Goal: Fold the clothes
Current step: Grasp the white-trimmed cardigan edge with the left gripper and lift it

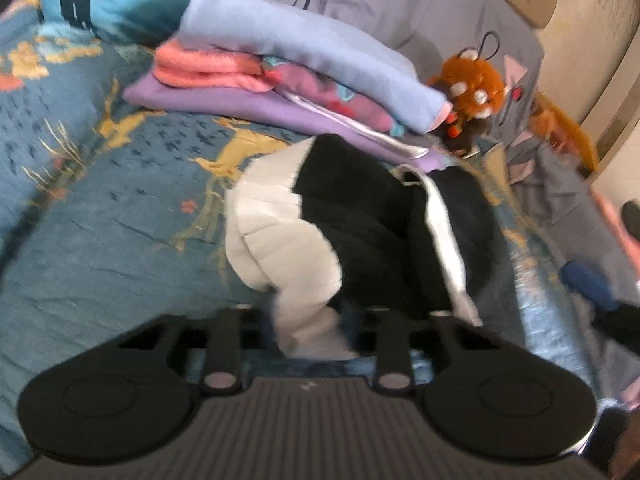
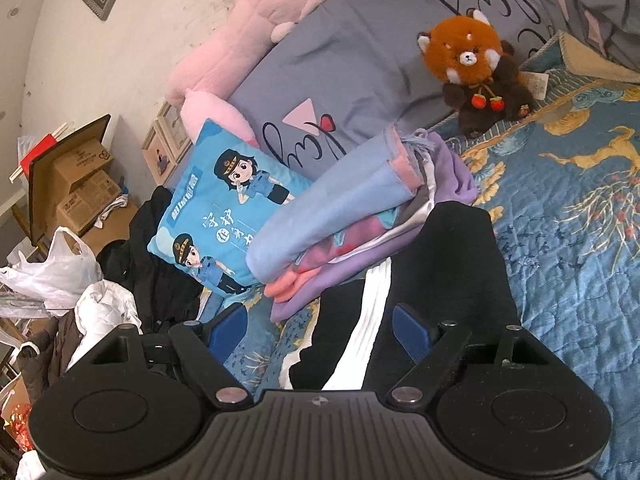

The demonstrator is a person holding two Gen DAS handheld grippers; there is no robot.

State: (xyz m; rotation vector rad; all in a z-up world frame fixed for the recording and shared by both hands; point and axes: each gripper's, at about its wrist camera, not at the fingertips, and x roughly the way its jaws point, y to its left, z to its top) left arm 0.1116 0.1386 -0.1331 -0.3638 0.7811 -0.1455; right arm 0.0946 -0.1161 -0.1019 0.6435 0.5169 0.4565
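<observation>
Two grippers worked one soft, limp black-and-white garment (image 2: 440, 264) on the bed (image 2: 580, 240), near a folded stack (image 2: 352, 208). The left gripper (image 1: 308, 336) pinched its white edge; the right gripper (image 2: 320, 332) stood wide open, empty. The far hem seemed the best hold.

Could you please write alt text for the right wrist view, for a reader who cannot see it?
An open tool hovers over a black garment with a white stripe on a blue bedspread. Beyond it lie a stack of folded clothes and a red panda toy.
</observation>
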